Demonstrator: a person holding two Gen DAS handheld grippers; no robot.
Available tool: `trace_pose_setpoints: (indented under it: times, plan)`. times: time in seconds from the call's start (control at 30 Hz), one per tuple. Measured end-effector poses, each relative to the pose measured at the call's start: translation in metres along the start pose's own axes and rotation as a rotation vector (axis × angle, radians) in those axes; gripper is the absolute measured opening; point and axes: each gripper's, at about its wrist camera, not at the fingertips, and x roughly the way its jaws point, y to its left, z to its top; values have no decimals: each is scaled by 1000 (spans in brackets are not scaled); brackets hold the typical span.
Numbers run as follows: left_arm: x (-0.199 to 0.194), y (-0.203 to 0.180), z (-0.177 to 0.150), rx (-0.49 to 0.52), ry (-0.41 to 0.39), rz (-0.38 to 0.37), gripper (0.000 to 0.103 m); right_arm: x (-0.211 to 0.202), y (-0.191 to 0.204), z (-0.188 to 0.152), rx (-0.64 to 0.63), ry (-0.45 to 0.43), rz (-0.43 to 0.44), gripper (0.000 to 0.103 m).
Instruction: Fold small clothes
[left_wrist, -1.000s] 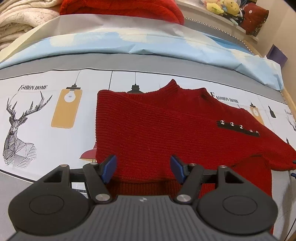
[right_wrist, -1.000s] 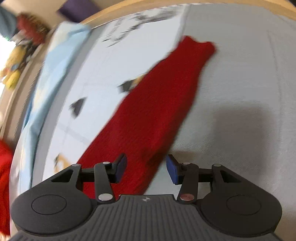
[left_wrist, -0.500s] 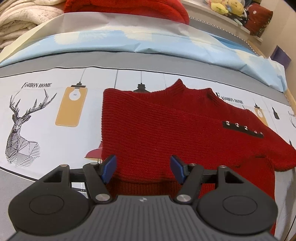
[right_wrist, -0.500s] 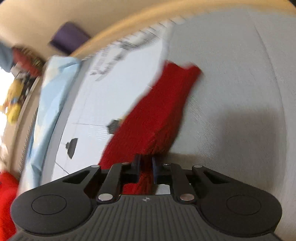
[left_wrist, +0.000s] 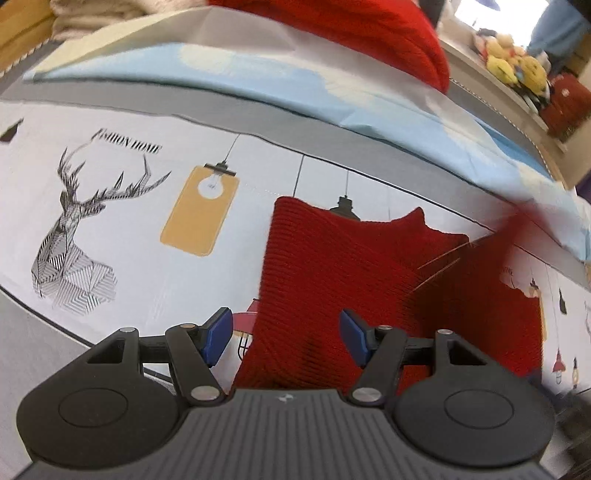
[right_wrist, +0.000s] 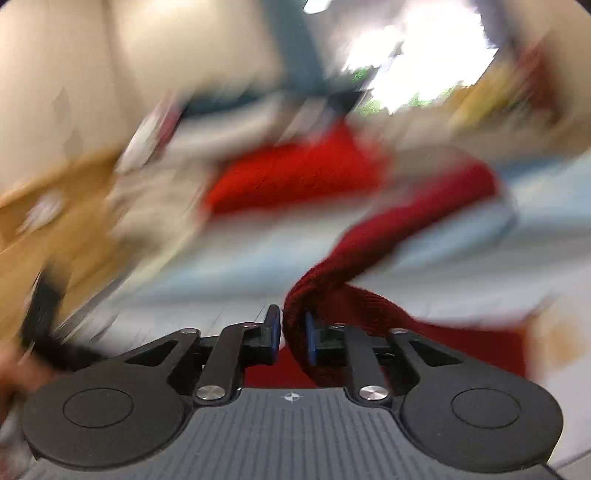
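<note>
On the printed bedsheet: red sweater, lying flat.
Left gripper: spread above sweater's hem, gripping nothing.
Right gripper: jaws opening, sleeve between pads.

Printed bedsheet, bright window, beige wall

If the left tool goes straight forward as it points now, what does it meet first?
Most likely the red sweater: it lies on the printed sheet ahead of the open left tool. Depth is unclear.

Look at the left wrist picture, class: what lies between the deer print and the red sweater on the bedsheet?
In the left wrist view, a printed yellow lamp lies between the deer print and the red sweater on the bedsheet.
</note>
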Motion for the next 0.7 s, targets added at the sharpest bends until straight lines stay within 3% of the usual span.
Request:
trace_pose_setpoints:
  times: [0.1, 0.23, 0.3, 0.4, 0.5, 0.7]
  plan:
    - [3, 6, 4, -41, 10, -10, 69, 22, -4, -17, 20, 154, -22, 18]
    - [4, 9, 5, -74, 8, -28, 63, 16, -43, -14, 206, 128, -140, 24]
    - [8, 9, 4, -86, 17, -64, 53, 17, -72, -14, 314, 123, -229, 32]
    - [21, 12, 1, -135, 75, -133, 46, 26, -118, -29, 479, 242, -441, 34]
    - [34, 13, -3, -158, 114, -153, 46, 14, -137, -36, 632, 217, -428, 32]
    - [50, 9, -4, -113, 77, -127, 47, -1, -121, -18, 517, 182, -396, 39]
